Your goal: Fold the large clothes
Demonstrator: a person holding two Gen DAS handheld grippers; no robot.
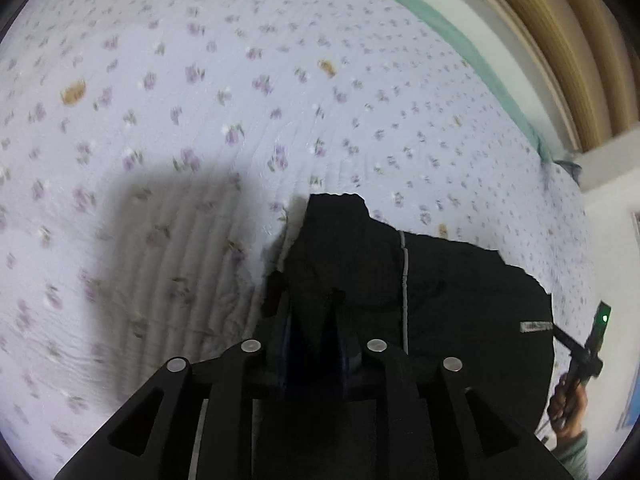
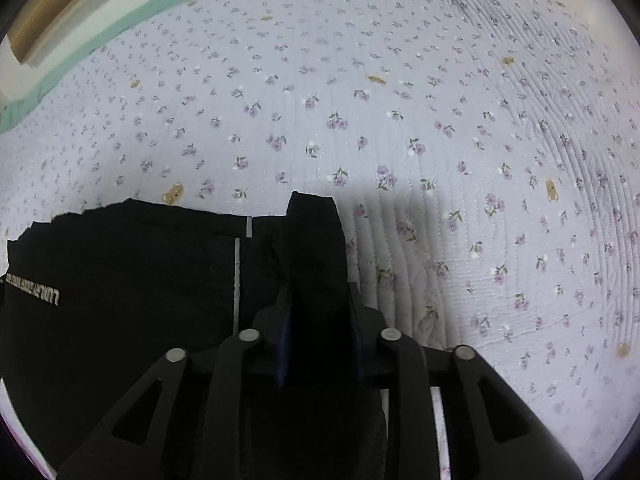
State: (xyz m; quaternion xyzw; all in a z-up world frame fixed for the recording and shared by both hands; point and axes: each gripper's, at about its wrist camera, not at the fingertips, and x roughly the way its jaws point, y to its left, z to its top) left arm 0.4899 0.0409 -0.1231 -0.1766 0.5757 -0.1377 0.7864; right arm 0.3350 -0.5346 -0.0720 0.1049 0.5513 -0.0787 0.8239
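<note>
Two grippers, both mine, clamped on one black garment [image 1: 460, 300] held up over the floral quilt [image 1: 240, 80]. Left gripper [image 1: 310, 300] pinches one corner, right gripper [image 2: 316, 292] the opposite corner. Cloth hangs between them, logo strip [image 2: 34, 286] showing.

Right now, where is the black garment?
The black garment hangs over the flowered quilt, its left end pinched in the left gripper and its right end in the right gripper.
</note>
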